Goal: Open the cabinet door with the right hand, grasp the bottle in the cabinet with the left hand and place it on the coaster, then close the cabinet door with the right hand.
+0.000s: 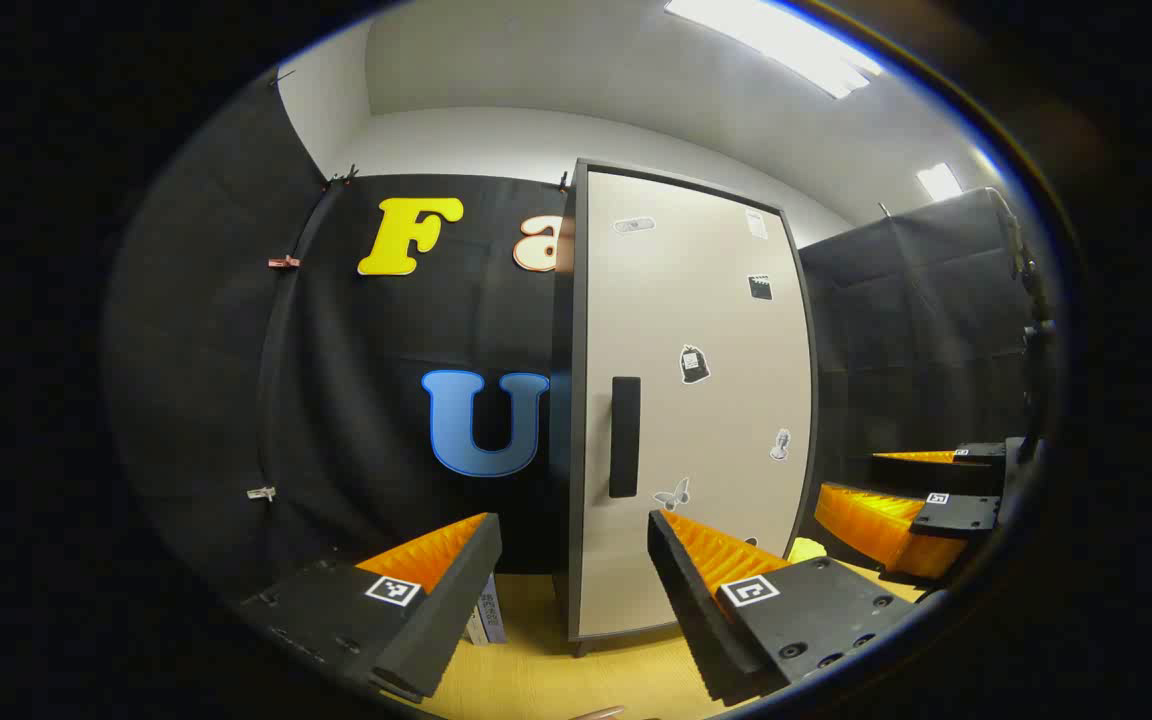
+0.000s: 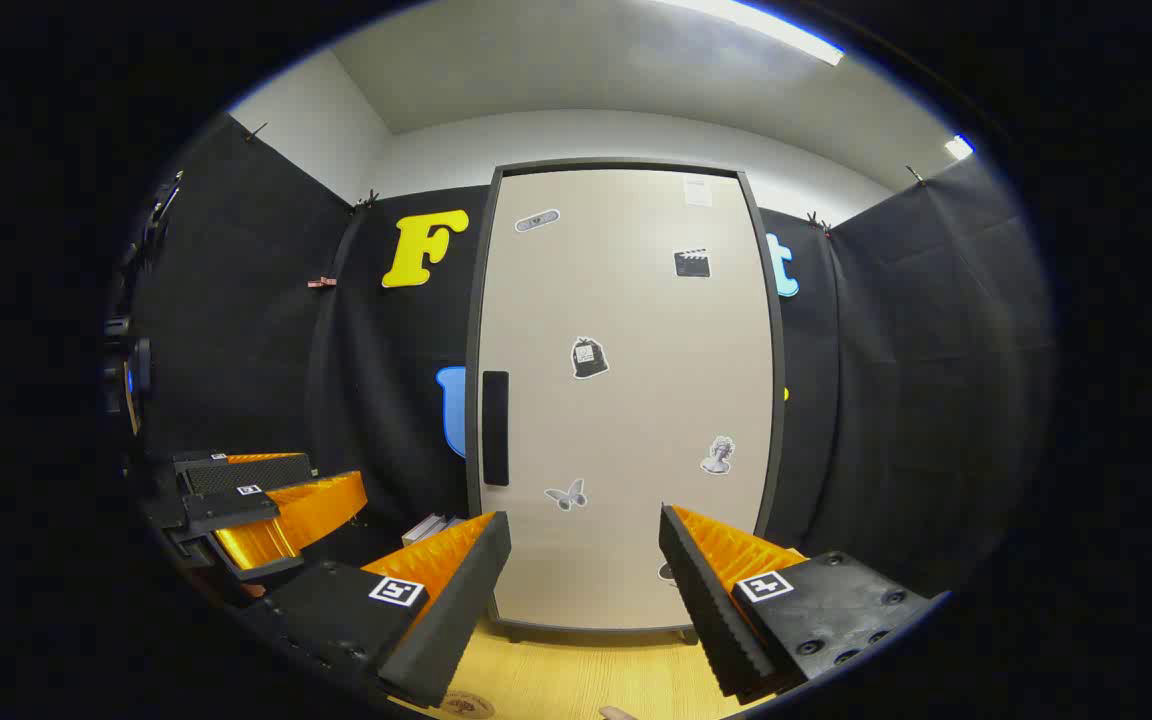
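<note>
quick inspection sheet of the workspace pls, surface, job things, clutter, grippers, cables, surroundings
surface: light wooden table top, bare in front of the cabinet.
job's things: cabinet door shut, dark upright handle near its left edge, stickers on the face; bottle hidden behind the door; a round edge at the bottom of the right gripper view may be the coaster, cannot tell.
clutter: small books or boxes left of the cabinet base; a yellow thing at its right, too small to tell.
grippers: left gripper open, holding nothing; right gripper open, facing the door, apart from it.
cables: nothing seen.
surroundings: black cloth walls with clips, white ceiling with light panels.
</note>
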A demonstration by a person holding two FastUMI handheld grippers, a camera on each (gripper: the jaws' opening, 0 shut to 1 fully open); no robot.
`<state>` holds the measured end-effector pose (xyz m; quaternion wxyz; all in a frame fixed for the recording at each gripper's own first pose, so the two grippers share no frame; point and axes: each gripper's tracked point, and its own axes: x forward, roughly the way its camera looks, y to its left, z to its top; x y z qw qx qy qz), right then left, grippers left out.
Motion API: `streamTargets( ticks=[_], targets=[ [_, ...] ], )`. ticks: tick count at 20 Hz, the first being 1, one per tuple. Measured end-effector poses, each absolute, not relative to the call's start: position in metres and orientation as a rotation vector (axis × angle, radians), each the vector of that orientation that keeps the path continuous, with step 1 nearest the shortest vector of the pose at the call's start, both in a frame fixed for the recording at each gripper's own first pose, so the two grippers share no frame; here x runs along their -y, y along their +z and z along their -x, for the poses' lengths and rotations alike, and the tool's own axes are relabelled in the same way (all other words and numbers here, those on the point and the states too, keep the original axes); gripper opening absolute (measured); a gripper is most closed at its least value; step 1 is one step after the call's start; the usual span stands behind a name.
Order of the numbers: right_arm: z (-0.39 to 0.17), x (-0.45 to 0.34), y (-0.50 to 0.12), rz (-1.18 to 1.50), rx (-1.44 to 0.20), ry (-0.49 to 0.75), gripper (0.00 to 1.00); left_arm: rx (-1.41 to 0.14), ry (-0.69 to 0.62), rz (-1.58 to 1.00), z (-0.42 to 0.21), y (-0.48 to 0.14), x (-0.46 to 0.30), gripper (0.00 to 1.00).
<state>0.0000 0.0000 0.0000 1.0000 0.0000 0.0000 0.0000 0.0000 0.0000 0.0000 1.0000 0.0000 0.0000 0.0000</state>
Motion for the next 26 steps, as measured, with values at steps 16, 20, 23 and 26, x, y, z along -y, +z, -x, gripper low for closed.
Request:
streamTargets(
  ticks=[16, 20, 23, 26],
  targets=[
    [-0.002, -0.008, 0.013, -0.032, 0.049, 0.047, 0.97, -0.014, 0.000, 0.023, -0.001, -0.004, 0.000, 0.93],
    [-0.006, -0.015, 0.018, -0.043, 0.064, 0.059, 0.97, -0.011, 0.015, 0.028, -0.002, -0.006, -0.006, 0.93],
    [-0.015, -0.023, 0.022, -0.022, 0.080, 0.056, 0.97, -0.018, 0.031, 0.033, 0.002, -0.007, -0.026, 0.93],
    [-0.029, -0.040, 0.028, 0.004, 0.096, 0.074, 0.97, -0.022, 0.050, 0.028, 0.004, -0.010, -0.041, 0.93]
  ],
)
